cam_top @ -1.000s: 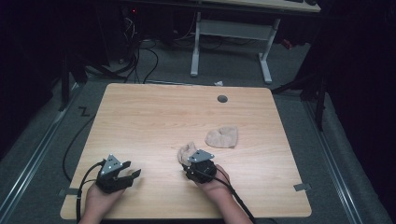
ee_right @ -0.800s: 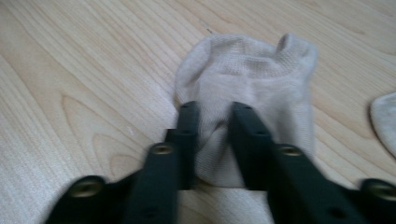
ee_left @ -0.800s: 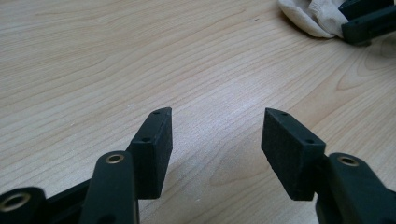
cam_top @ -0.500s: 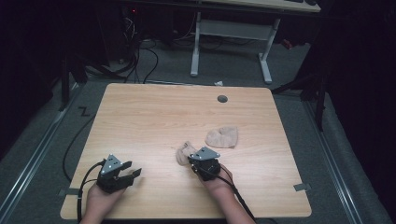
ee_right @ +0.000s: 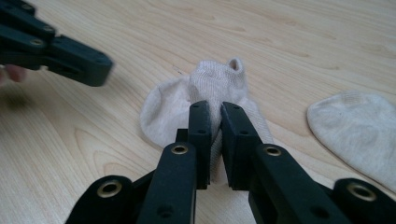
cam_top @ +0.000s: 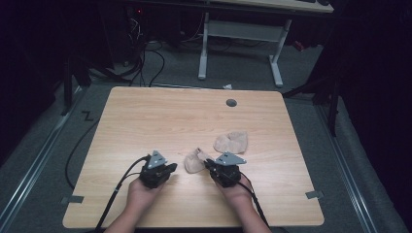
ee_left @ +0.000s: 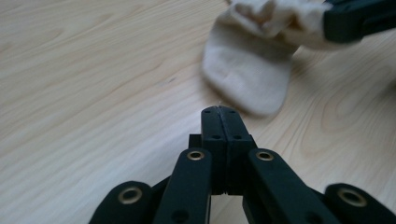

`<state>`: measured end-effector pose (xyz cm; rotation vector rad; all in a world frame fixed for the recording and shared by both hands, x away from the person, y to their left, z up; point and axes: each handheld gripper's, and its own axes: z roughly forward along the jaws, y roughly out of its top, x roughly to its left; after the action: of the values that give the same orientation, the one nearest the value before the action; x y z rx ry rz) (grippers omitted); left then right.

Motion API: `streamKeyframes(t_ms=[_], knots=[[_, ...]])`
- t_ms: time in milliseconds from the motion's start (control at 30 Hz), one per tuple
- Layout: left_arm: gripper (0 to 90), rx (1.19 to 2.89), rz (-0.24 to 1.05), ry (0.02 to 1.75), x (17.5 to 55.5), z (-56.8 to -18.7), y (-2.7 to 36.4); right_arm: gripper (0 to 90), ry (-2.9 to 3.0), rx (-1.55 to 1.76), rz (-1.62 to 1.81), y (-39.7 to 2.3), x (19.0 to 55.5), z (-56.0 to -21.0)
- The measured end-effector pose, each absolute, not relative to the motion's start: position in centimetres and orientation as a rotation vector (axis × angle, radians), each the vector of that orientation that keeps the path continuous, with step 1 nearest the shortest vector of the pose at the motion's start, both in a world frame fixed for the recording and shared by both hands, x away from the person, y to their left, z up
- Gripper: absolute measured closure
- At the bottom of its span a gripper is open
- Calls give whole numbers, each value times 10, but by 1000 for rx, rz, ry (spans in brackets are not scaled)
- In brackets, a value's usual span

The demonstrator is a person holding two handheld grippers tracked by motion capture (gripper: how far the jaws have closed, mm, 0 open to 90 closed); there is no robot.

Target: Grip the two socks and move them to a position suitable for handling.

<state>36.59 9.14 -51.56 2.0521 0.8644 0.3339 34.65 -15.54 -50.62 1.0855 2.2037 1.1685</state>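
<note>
Sock [ee_right: 205,100], pale beige and softly ribbed, lies bunched on the near middle of the wooden table [cam_top: 160,116], its cuff end pinched between the pads of the right gripper [ee_right: 216,112]; those jaws have just closed and stand almost together with a fold of knit squeezed in the gap, so the cloth puckers upward near the tip; I'd judge the pinch is there to lift or drag the sock; the left gripper [ee_left: 219,114] sits just beside the sock's rounded toe, jaws having just snapped fully together with nothing between them, pointing at the fabric but apart from it, likely lining up for a second hold; a second sock [cam_top: 232,142], same oatmeal colour, lies flat and oval a little beyond and to the right, near but not touching the first; both look thin, limp and stretchy, apt to sag when raised; the tabletop is smooth light wood grain with a small round grommet [cam_top: 231,102] near the far edge
</note>
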Motion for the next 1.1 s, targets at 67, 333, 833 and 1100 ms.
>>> streamKeyframes(t_ms=[67, 333, 833, 1100], knots=[[900, 2069, 350, 835, 370, -514, 74, 832, 2209, 1088, 1179, -156, 348, -508], [885, 2206, 383, 815, 382, -528, 51, 831, 2196, 1107, 1204, -160, 346, -507], [857, 2204, 393, 837, 364, -528, 96, 830, 2152, 1181, 1145, -180, 349, -511], [819, 2189, 394, 848, 363, -529, 108, 731, 2195, 1183, 1082, -174, 351, -518]])
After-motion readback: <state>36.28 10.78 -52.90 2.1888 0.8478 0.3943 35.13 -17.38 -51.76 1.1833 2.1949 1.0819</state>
